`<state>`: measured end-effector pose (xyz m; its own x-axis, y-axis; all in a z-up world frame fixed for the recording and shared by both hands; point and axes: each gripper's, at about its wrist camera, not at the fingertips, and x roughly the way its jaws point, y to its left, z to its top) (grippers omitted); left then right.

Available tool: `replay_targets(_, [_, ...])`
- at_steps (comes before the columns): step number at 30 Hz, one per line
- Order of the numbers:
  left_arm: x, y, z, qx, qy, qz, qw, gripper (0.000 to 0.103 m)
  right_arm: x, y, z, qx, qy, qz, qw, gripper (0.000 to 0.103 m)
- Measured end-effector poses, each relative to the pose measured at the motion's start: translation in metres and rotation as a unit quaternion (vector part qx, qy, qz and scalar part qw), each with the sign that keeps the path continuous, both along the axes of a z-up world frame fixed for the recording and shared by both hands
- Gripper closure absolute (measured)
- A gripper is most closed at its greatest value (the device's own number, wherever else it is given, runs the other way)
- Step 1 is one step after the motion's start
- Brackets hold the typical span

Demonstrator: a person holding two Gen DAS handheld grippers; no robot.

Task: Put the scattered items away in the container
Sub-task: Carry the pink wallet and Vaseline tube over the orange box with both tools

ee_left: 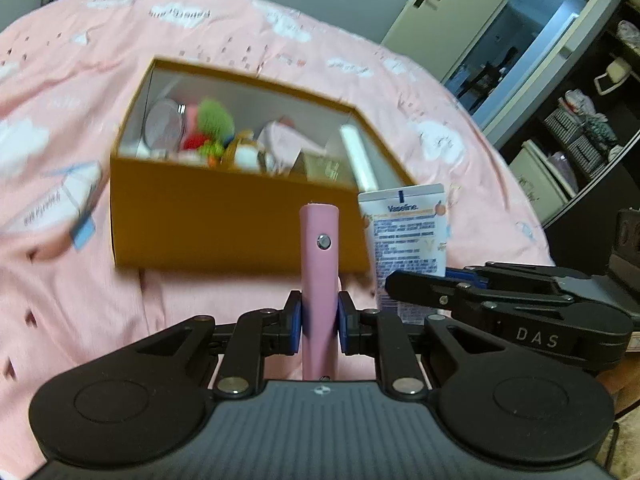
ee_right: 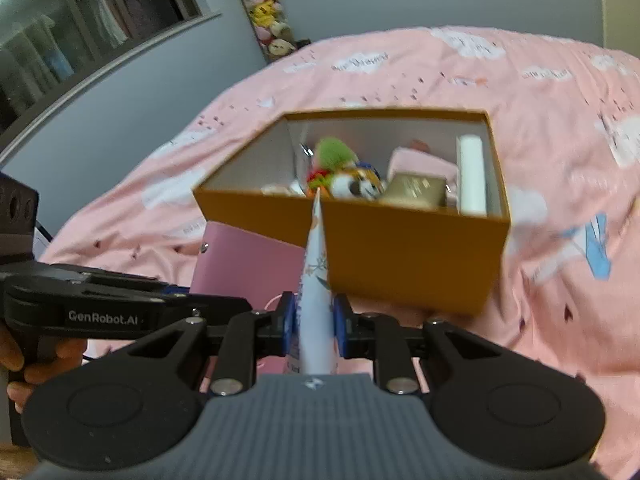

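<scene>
An open orange box stands on the pink bedspread and holds a green fluffy toy, a plush, a gold case, a white tube and other small items. My left gripper is shut on a flat pink case, seen edge-on and held up in front of the box. My right gripper is shut on a white Vaseline tube. The two grippers hang side by side: the right gripper shows in the left wrist view, the left gripper with the pink case in the right wrist view.
The pink cloud-print bedspread spreads all round the box. A flat pink-and-white packet lies left of the box. Dark shelves with baskets and a door stand to the right; a hand grips the left tool.
</scene>
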<state>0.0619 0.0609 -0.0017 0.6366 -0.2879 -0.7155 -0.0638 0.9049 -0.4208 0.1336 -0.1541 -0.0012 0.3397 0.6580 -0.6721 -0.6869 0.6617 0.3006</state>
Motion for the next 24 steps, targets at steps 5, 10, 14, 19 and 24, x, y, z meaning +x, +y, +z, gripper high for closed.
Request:
replay_targets(5, [0.014, 0.014, 0.031, 0.002, -0.029, -0.004, 0.9996, 0.083, 0.011, 0.007, 0.028, 0.021, -0.020, 0.010, 1.000, 0.081])
replay_targets(10, [0.034, 0.026, 0.061, 0.025, -0.060, 0.000, 0.9979, 0.083, 0.029, 0.013, 0.053, 0.038, -0.050, 0.004, 0.998, 0.081])
replay_targets(14, [0.057, 0.038, 0.076, 0.031, -0.072, 0.008, 0.9969, 0.083, 0.053, 0.020, 0.065, 0.067, -0.040, -0.004, 0.997, 0.081])
replay_targets(19, [0.092, 0.047, 0.073, 0.043, -0.067, 0.017, 0.9967, 0.083, 0.086, 0.038, 0.064, 0.081, -0.031, -0.023, 0.996, 0.081])
replay_targets(24, [0.123, 0.055, 0.048, 0.040, -0.052, 0.016, 0.9977, 0.083, 0.113, 0.059, 0.038, 0.063, -0.001, -0.039, 0.997, 0.081])
